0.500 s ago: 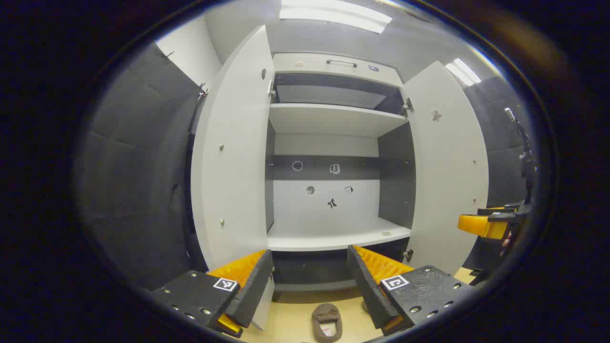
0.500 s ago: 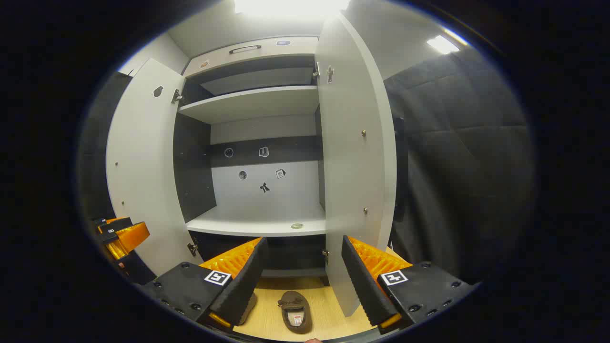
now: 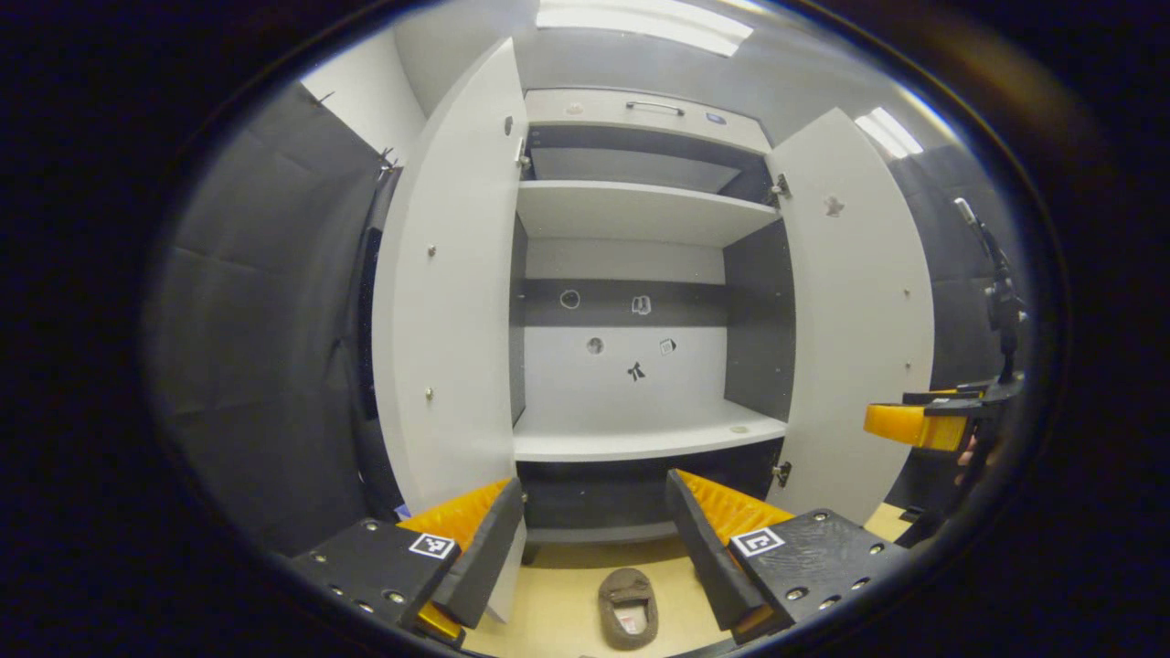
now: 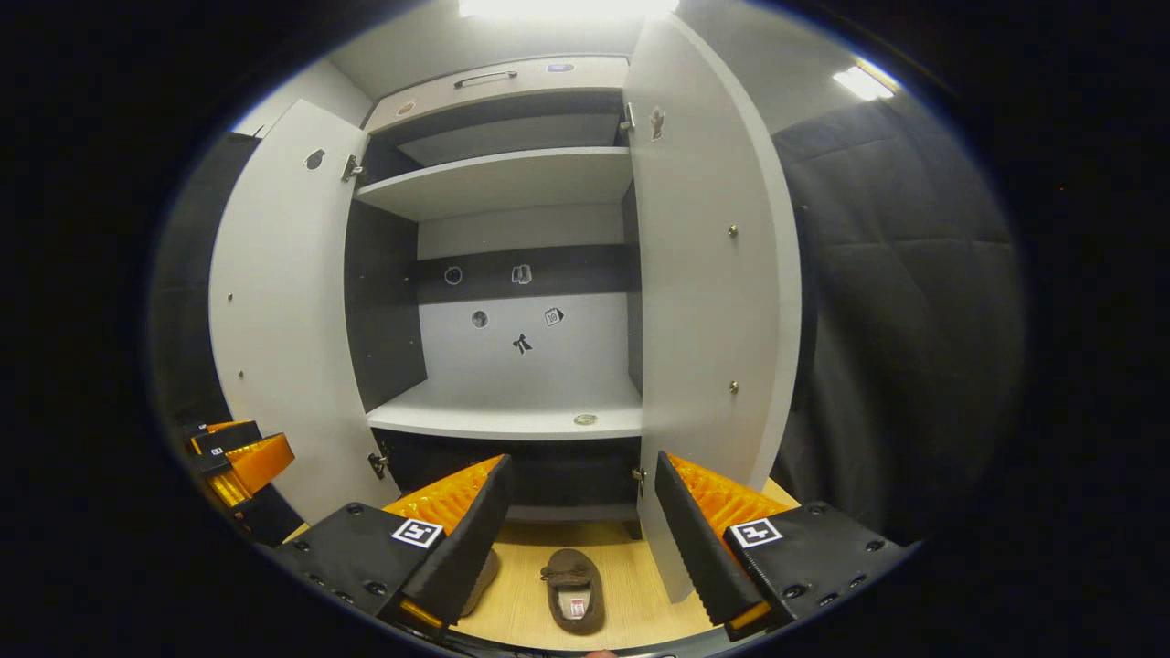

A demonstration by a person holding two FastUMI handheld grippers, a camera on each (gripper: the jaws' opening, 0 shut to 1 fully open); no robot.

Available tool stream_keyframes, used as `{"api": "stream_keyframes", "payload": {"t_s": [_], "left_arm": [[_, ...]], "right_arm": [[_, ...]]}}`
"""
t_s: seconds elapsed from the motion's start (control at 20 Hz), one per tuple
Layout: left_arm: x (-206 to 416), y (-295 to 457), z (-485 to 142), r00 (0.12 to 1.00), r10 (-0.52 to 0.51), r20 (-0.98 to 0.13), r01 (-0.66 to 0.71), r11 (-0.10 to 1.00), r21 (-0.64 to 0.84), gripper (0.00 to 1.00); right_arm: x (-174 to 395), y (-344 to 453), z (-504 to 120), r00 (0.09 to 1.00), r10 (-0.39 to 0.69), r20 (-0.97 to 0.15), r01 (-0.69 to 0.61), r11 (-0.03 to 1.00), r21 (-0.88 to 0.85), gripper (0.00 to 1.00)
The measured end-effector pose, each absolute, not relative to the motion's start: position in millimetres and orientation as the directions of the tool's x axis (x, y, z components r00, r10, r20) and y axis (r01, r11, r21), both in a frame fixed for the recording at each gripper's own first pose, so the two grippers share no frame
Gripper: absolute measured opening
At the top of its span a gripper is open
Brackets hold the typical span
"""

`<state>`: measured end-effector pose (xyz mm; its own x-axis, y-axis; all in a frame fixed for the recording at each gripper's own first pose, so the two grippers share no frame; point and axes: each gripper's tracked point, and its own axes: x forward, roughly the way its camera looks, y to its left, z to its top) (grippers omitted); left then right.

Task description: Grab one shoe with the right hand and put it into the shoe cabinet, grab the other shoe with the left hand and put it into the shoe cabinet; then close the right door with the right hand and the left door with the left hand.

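Shift since earlier frame: both views sit lower and a touch farther back; more floor and more of each shoe show, cabinet rides higher in frame.
Shoe, left gripper view: brown slipper point(image 3: 628, 609) flat on the wooden floor point(image 3: 558, 603), in front of the cabinet base, between the fingers of the left gripper point(image 3: 594, 539).
Shoes, right gripper view: second brown slipper point(image 4: 574, 589) on the floor point(image 4: 631, 576) between the fingers of the right gripper point(image 4: 580, 525); another shoe point(image 4: 482, 576) partly hidden behind that gripper's near finger.
Left gripper: fingers spread wide, holding nothing.
Right gripper: fingers spread wide, holding nothing; also seen at the edge of the left gripper view point(image 3: 923, 425).
Shoe cabinet point(image 3: 640, 439): shelves bare but for a small round item point(image 4: 585, 419) on the lower shelf.
Left door point(image 3: 448, 302): swung open.
Right door point(image 4: 708, 302): swung open; its lower edge stands close beside the slipper.
Surroundings: dark padded wall point(image 4: 896, 320) on both sides.
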<state>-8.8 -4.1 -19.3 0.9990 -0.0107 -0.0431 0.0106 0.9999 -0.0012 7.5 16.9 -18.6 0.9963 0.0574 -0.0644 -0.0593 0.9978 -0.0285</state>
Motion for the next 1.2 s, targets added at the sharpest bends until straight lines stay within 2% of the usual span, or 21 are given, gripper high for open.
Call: {"api": "stream_keyframes", "payload": {"t_s": [0.2, 0.75, 1.0, 1.2], "left_arm": [[-6.0, -5.1, -20.4, 0.999, -0.014, -0.043, 0.015, 1.000, 0.007, 0.93], [-4.0, -8.3, -48.1, 0.995, -0.039, -0.090, 0.041, 0.999, 0.020, 0.93], [-7.3, -4.6, -69.2, 0.989, -0.032, -0.145, 0.035, 0.999, 0.017, 0.93], [-5.4, -12.0, -66.9, 0.988, -0.059, -0.143, 0.055, 0.998, -0.029, 0.93]], "right_arm": [[11.4, 26.5, -32.0, 0.990, 0.090, -0.106, -0.093, 0.995, -0.025, 0.98], [37.1, 52.6, -102.9, 0.930, 0.158, -0.333, -0.149, 0.987, 0.053, 0.97], [45.8, 73.7, -154.4, 0.854, 0.210, -0.475, -0.177, 0.978, 0.113, 0.98], [44.1, 88.9, -202.3, 0.760, 0.244, -0.603, -0.191, 0.970, 0.151, 0.98]]}}
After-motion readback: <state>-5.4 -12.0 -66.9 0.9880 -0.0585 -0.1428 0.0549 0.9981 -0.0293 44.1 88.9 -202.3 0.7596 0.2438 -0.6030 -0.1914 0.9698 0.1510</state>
